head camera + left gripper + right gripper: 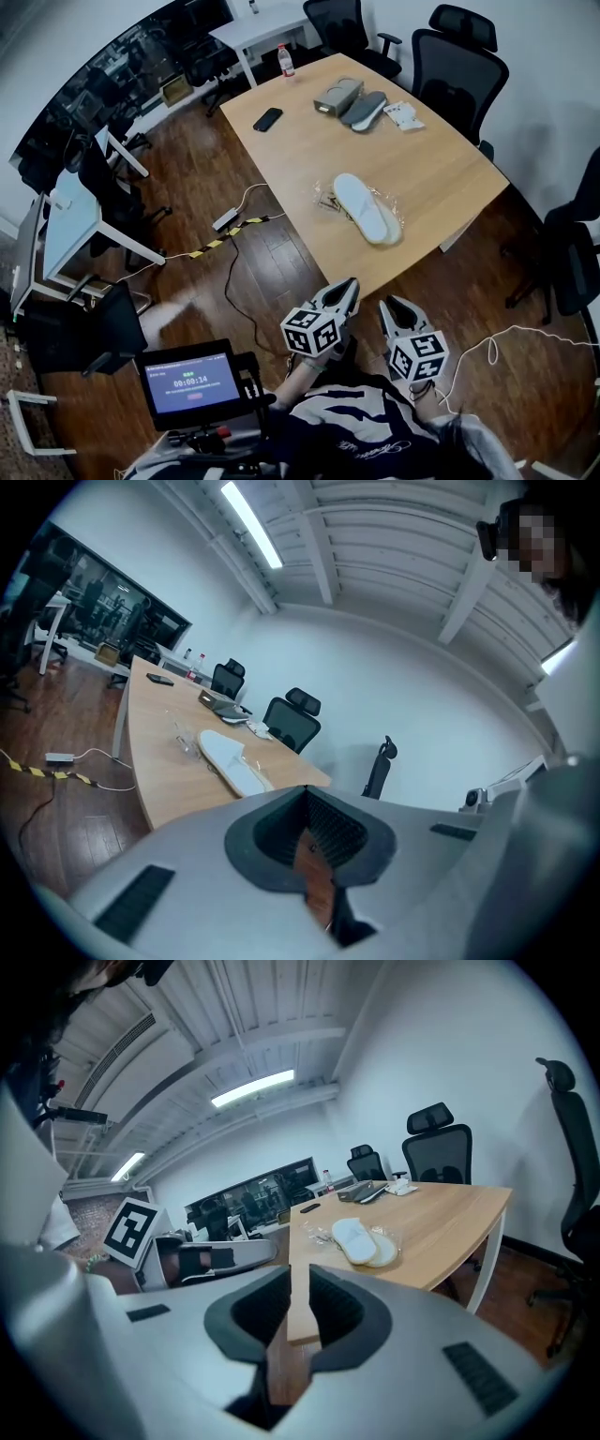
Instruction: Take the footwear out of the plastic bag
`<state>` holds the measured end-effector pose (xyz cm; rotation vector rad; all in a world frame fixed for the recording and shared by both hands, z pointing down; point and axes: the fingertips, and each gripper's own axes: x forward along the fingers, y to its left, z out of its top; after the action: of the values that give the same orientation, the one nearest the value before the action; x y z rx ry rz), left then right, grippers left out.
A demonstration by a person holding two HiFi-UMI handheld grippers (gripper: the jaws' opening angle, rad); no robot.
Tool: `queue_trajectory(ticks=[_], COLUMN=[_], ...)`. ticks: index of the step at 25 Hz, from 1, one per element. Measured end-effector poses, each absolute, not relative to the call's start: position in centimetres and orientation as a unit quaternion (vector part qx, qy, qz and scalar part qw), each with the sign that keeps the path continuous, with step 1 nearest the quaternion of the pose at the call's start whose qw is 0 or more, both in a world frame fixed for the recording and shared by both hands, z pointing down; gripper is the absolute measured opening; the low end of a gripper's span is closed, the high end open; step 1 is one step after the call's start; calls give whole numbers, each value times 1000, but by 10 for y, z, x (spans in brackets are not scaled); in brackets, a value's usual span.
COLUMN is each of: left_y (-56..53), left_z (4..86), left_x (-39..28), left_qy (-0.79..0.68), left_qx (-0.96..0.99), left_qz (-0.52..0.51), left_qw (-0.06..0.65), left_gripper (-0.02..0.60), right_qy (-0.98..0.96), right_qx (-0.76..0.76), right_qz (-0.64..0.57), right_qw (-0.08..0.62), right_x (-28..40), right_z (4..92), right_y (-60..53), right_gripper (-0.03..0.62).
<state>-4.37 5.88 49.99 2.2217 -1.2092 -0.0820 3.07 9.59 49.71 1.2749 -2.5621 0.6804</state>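
Head view: oval white slippers (366, 208), wooden table (309, 141); left gripper (350, 284) closed, right gripper (388, 303) ajar

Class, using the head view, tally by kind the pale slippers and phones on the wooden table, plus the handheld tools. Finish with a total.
pale slippers: 2
phone: 1
tools: 2 (left tool, right tool)
total: 5
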Motion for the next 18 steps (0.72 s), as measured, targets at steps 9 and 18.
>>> queue_trajectory(ticks=[9, 18], left_y=[166, 169], left_z=[495, 488], left_x=[-23, -15], left_qy=[-465, -446], left_qx=[830, 850], left_qz=[-13, -2], left_qw=[309, 281], left_gripper=[5, 5], right_qy=[-867, -868], right_qx=[417, 422], right_qz=[258, 254], right_qw=[94, 69], right_x=[46, 42], right_z=[503, 494], right_y=[194, 198], right_gripper=[-12, -12])
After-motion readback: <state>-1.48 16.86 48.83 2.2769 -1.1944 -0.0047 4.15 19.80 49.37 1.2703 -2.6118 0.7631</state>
